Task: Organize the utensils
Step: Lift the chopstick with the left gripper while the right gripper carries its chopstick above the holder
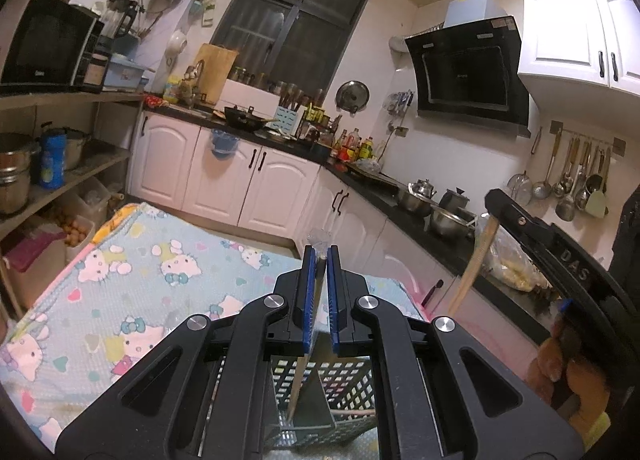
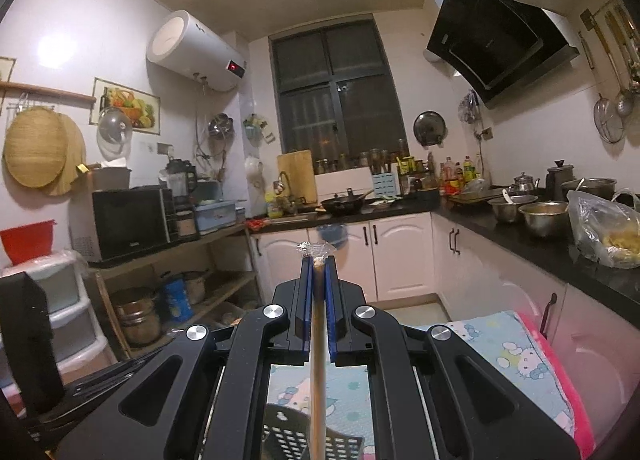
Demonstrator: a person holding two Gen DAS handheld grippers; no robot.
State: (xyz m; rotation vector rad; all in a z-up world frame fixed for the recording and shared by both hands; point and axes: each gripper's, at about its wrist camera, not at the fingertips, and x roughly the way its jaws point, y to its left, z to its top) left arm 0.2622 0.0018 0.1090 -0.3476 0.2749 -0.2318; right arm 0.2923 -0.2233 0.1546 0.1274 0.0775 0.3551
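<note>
My left gripper [image 1: 320, 256] is shut on a thin chopstick-like utensil [image 1: 300, 384] that hangs down into a black perforated utensil basket [image 1: 344, 384] just below the jaws. My right gripper [image 2: 319, 260] is shut on a pale wooden stick [image 2: 317, 380] that runs down toward the same basket [image 2: 296, 440]. In the left wrist view the right gripper's black body [image 1: 560, 252] and its wooden stick [image 1: 474, 260] show at the right.
The basket stands on a table with a light-blue Hello Kitty cloth [image 1: 120, 284]. White cabinets and a dark counter [image 1: 432, 228] with pots lie beyond. Shelves with a microwave [image 2: 128, 220] stand at the left.
</note>
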